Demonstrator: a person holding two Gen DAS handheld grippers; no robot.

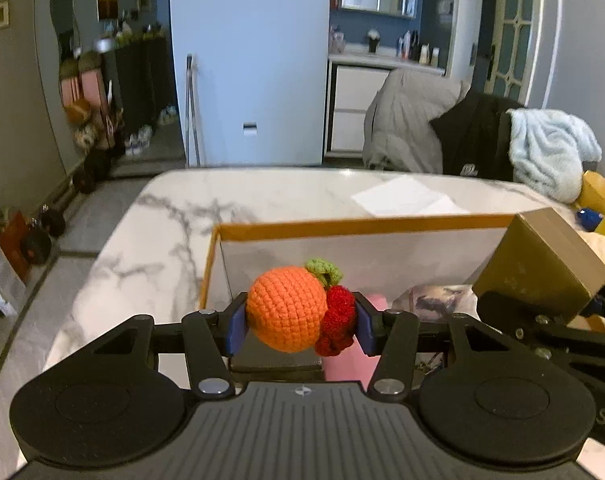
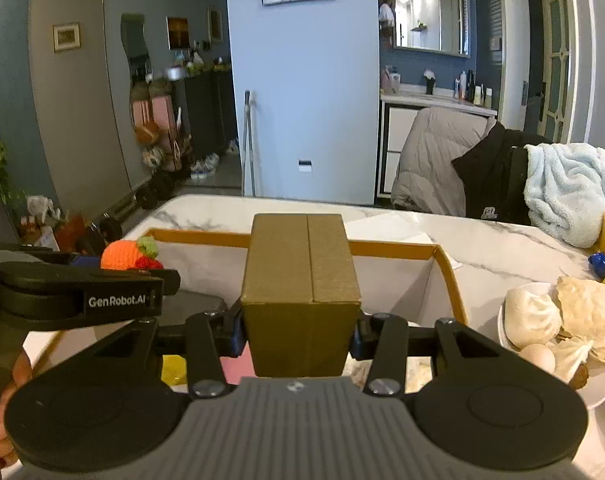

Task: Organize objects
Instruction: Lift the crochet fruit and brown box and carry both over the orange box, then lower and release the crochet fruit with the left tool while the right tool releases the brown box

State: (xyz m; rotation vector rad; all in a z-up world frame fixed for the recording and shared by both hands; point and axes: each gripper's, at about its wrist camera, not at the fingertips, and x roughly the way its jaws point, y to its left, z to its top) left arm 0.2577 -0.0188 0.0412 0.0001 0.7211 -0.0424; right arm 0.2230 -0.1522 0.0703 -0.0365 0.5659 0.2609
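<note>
Carrying is the step in hand: the left tongs (image 1: 301, 322) grip a crocheted orange (image 1: 287, 307) and the right tongs (image 2: 298, 334) clamp a brown carton (image 2: 300, 292) above the orange-rimmed box (image 1: 366, 225) on the bench (image 1: 150, 232), so next each probably needs lowering inside before release.

I stand in a lived-in home. My marble-topped bench (image 2: 482, 240) carries a plate of steamed buns (image 2: 542, 320). Coats (image 2: 438, 160) hang over chairs, shoes (image 2: 204, 168) line the hallway floor, and a washbasin counter with toiletries (image 2: 468, 86) sits under a mirror (image 2: 430, 12).
</note>
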